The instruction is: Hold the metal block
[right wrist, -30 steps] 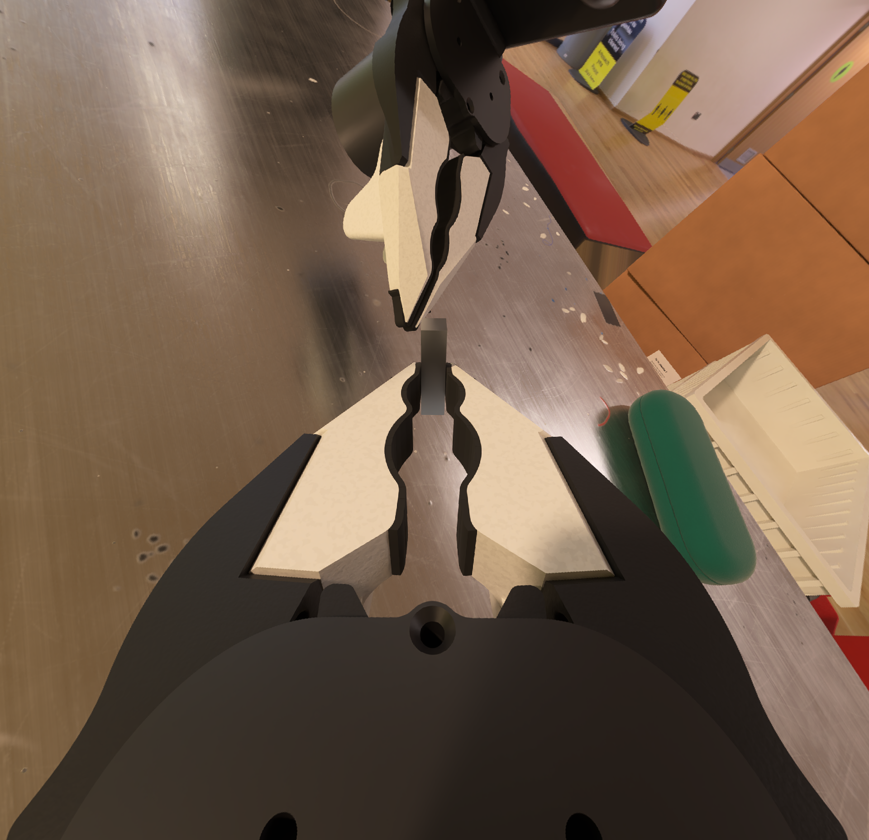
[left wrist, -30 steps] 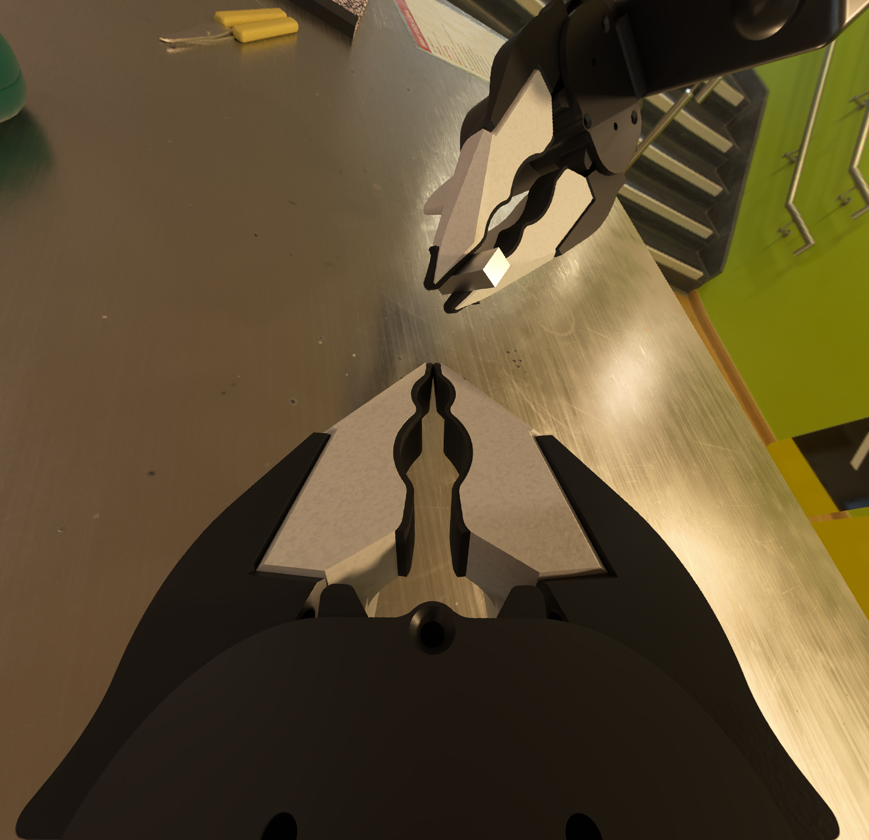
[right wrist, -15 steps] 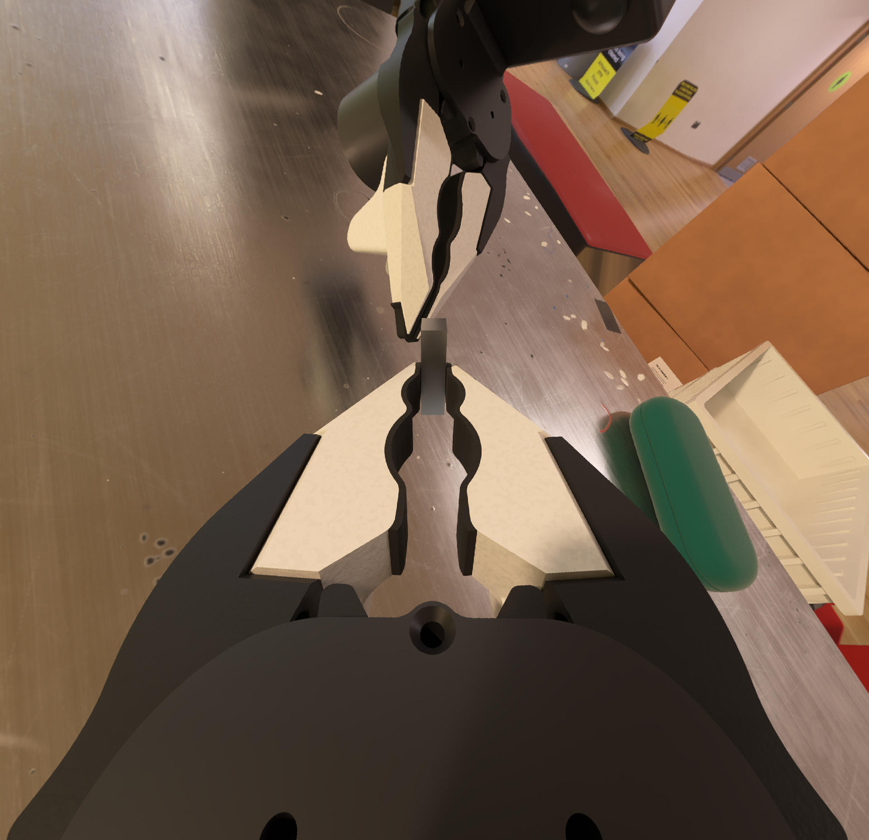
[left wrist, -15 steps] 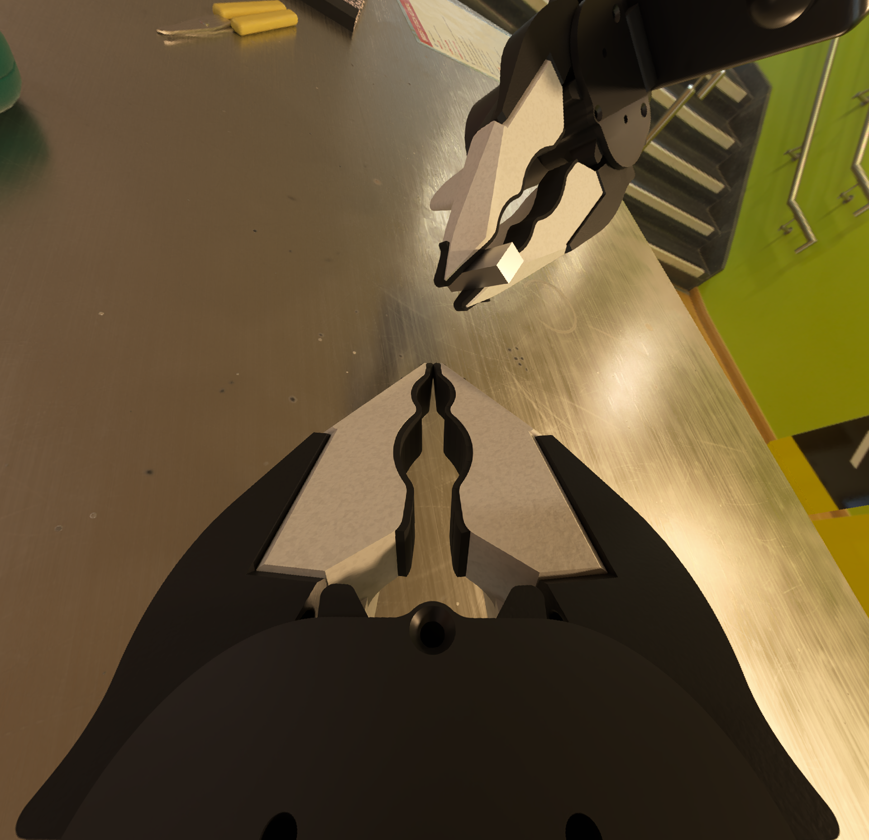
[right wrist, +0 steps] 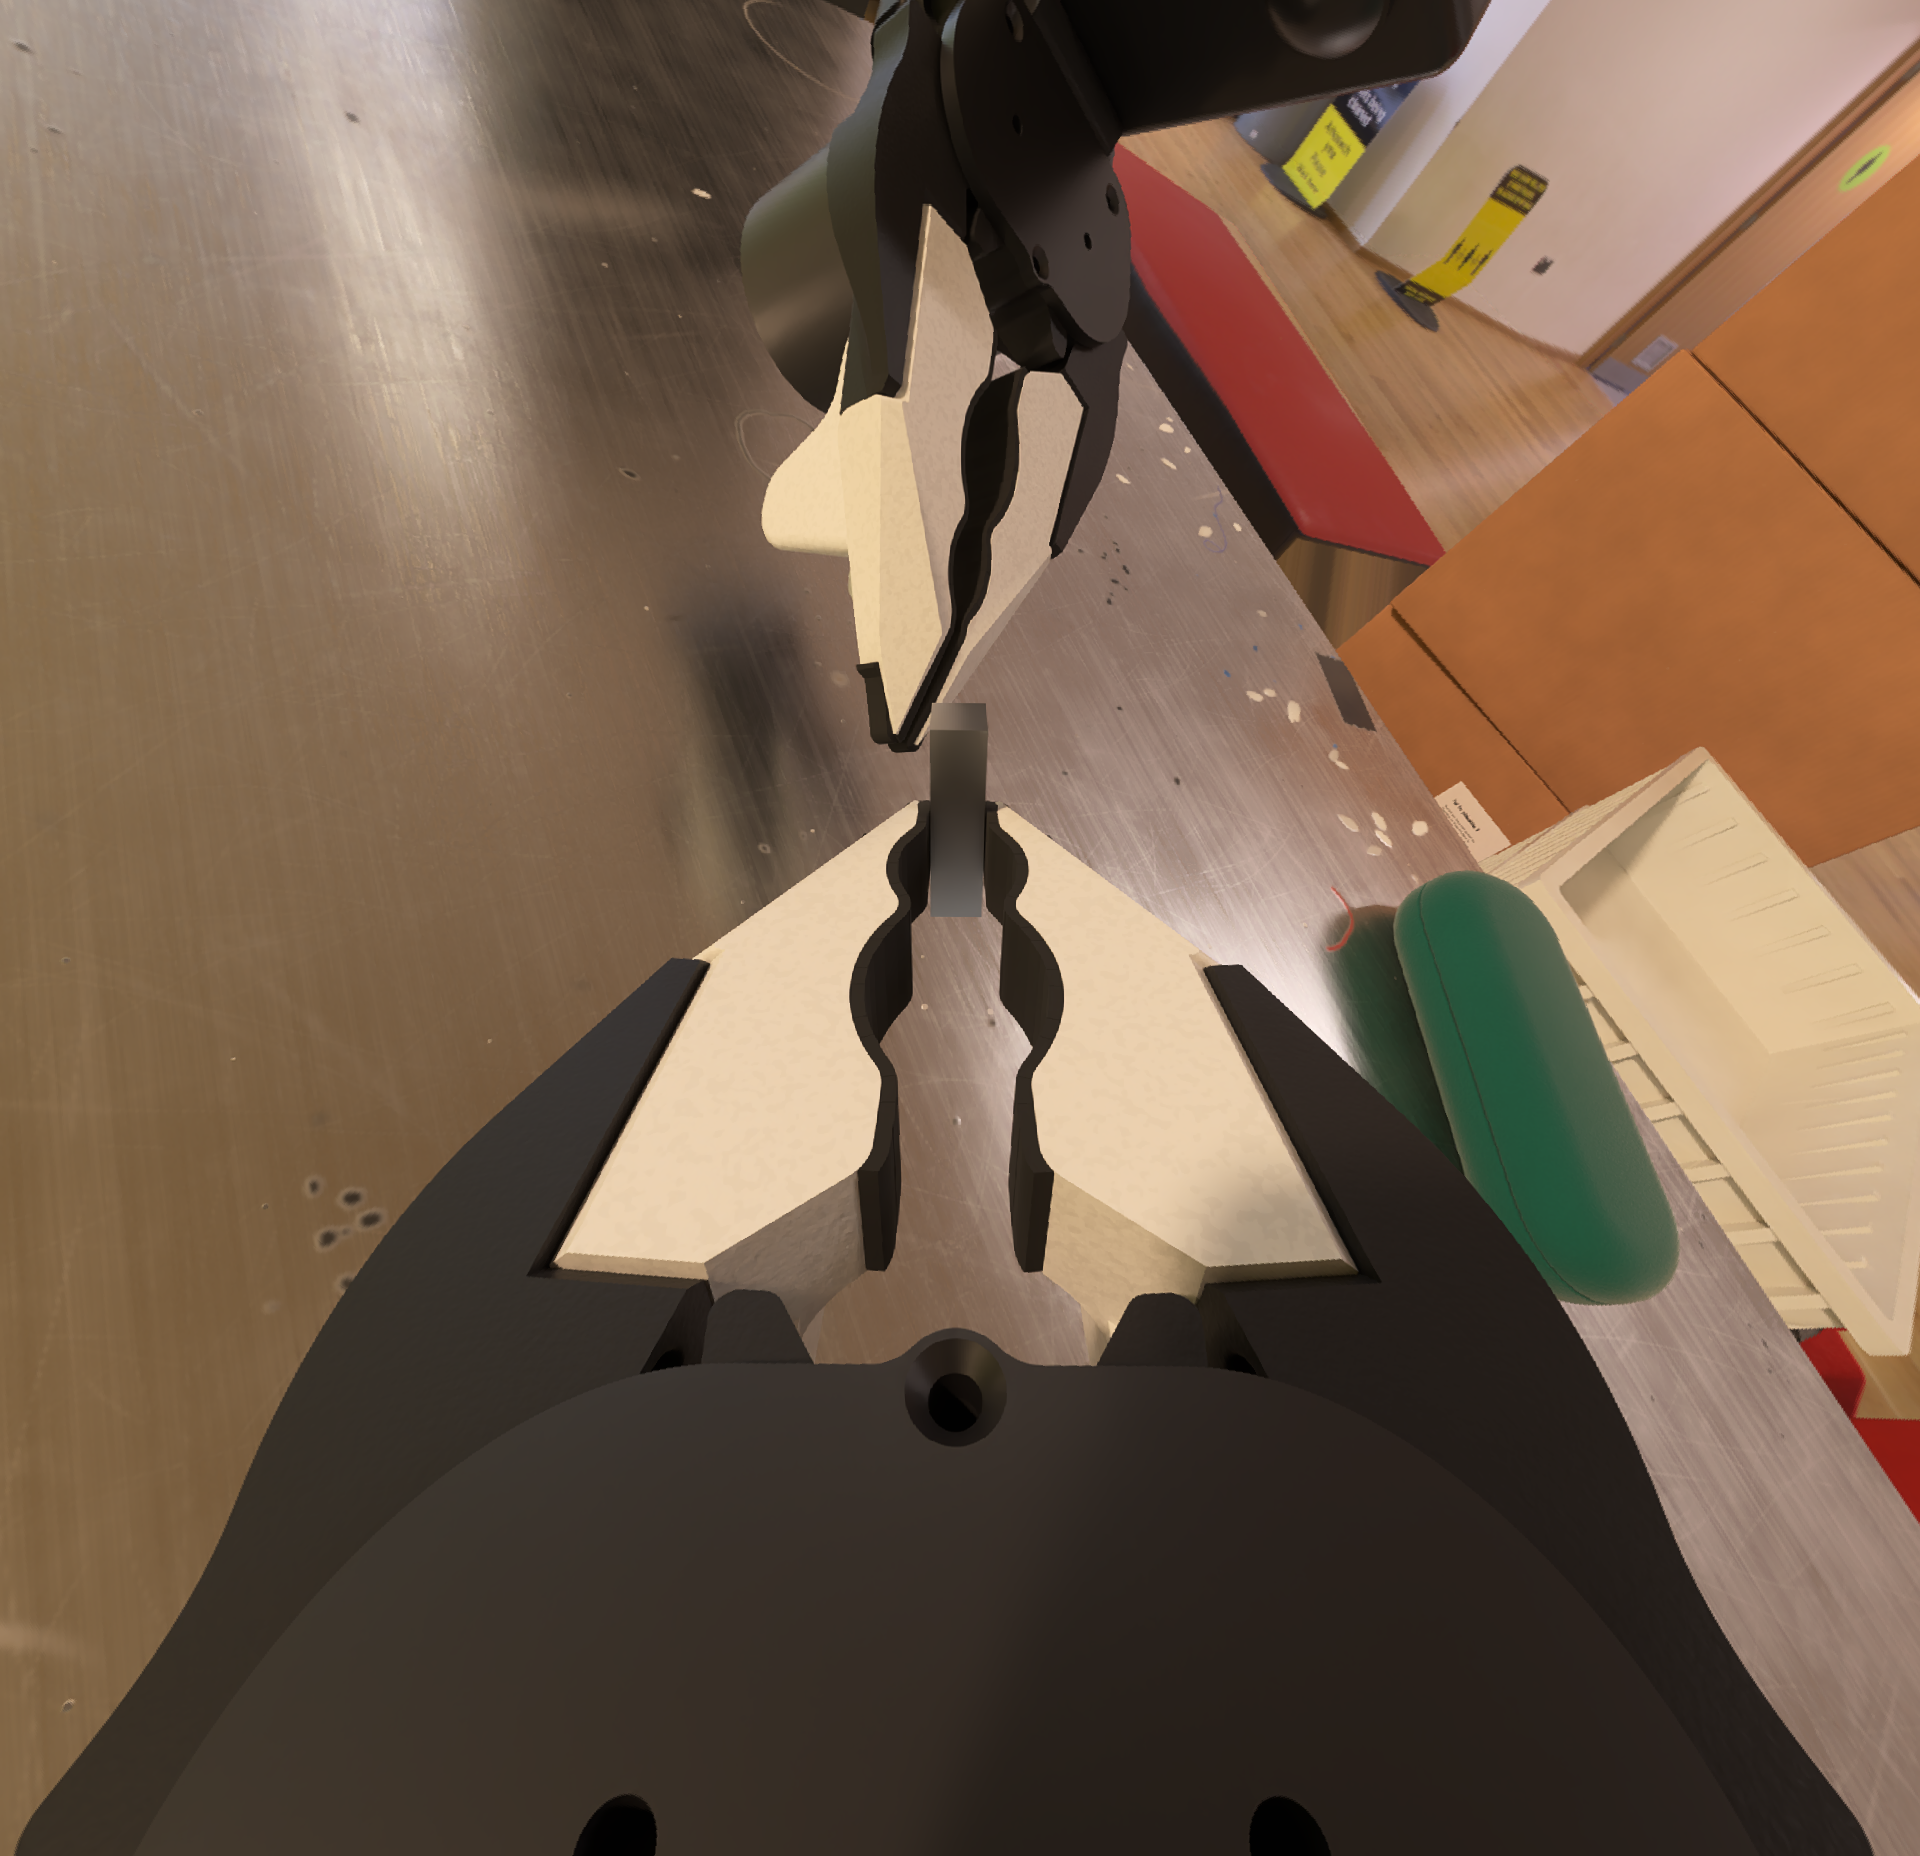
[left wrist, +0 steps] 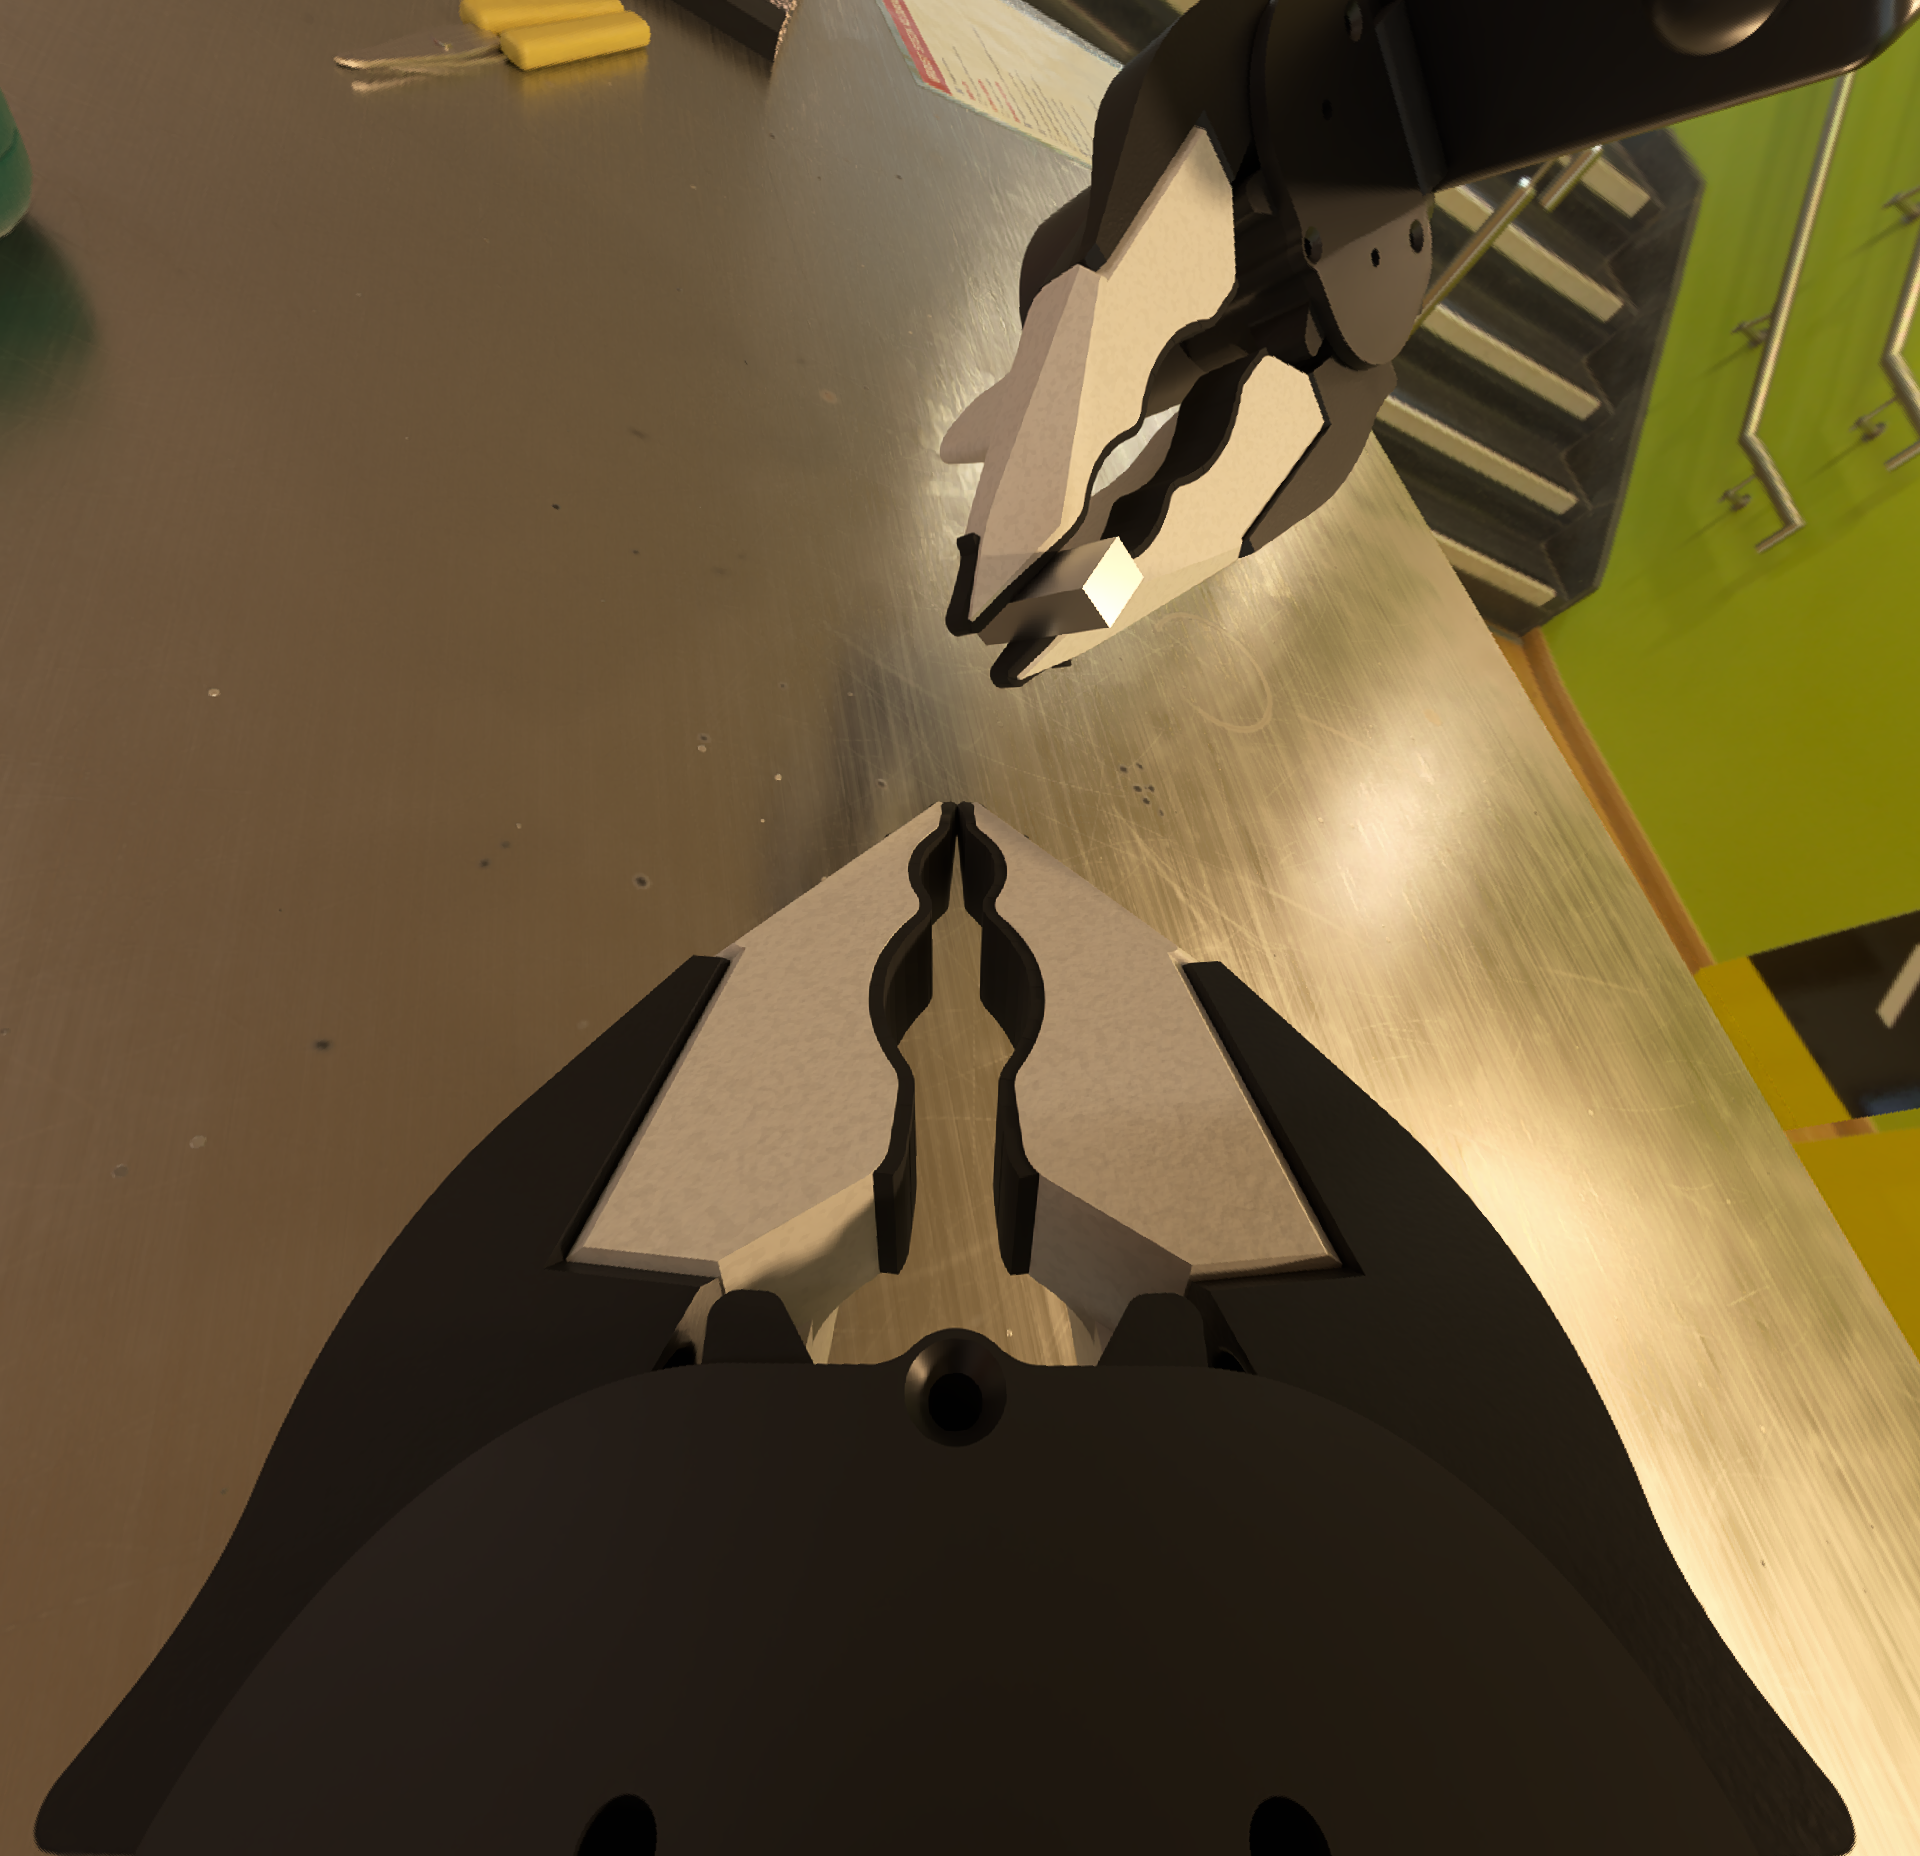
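A: What is the right gripper [right wrist: 954,804] doing?

B: It is gripping the metal block [right wrist: 957,809] between its fingertips, above the steel bench [right wrist: 312,559]. The block is sticking out forward past the tips.

A: And the left gripper [left wrist: 956,807]?

B: It is holding nothing; its tips are pressing together. In the right wrist view it is hanging just beside the far end of the block, and I cannot tell if they are touching.

A: Other things?

B: A green case [right wrist: 1527,1089] is lying next to a cream tray [right wrist: 1766,985], and two yellow pieces [left wrist: 556,27] are resting far away.
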Tool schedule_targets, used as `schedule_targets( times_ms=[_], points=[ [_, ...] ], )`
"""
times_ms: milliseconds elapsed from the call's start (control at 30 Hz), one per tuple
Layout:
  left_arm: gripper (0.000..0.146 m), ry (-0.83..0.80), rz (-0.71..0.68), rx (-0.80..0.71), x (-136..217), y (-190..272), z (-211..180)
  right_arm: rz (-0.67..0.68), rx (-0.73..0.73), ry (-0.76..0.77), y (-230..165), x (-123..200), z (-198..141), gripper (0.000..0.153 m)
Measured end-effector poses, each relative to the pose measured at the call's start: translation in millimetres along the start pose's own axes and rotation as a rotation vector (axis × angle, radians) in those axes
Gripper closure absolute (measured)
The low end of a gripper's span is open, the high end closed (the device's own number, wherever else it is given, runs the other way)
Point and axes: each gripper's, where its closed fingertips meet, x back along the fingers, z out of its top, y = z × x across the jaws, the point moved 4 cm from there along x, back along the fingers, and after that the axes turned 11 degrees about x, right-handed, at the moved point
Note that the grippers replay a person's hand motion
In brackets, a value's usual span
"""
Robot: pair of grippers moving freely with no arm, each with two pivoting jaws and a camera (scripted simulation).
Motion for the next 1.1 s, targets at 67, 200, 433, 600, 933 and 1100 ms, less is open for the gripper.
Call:
schedule_targets(
  times_ms=[67, 200, 433, 600, 933, 1100],
  points=[
    [0.146, 0.0, 0.001, 0.001, 0.1, -0.2, 0.0, 0.004, -0.003, 0.003, -0.3, 0.2, 0.2, 0.144],
    [0.146, 0.004, 0.0, 0.003, 0.6, -0.6, 0.3, 0.014, -0.003, 0.007, -1.5, 0.3, 0.5, 0.144],
    [0.146, -0.001, -0.002, 0.002, 0.0, -0.4, -0.2, 0.001, -0.006, 0.009, 0.7, 1.6, 0.1, 0.144],
    [0.146, -0.005, 0.001, -0.003, -0.5, 0.4, -0.4, 0.005, -0.005, -0.007, 0.0, -0.4, -2.4, 0.144],
    [0.146, -0.007, 0.002, 0.0, -0.1, -0.7, -0.7, 0.013, -0.004, -0.001, -1.3, -0.4, -1.1, 0.144],
    [0.146, -0.013, 0.002, -0.001, -1.0, -0.5, -1.4, 0.021, -0.007, -0.003, -2.1, -0.9, -1.8, 0.144]
  ],
)
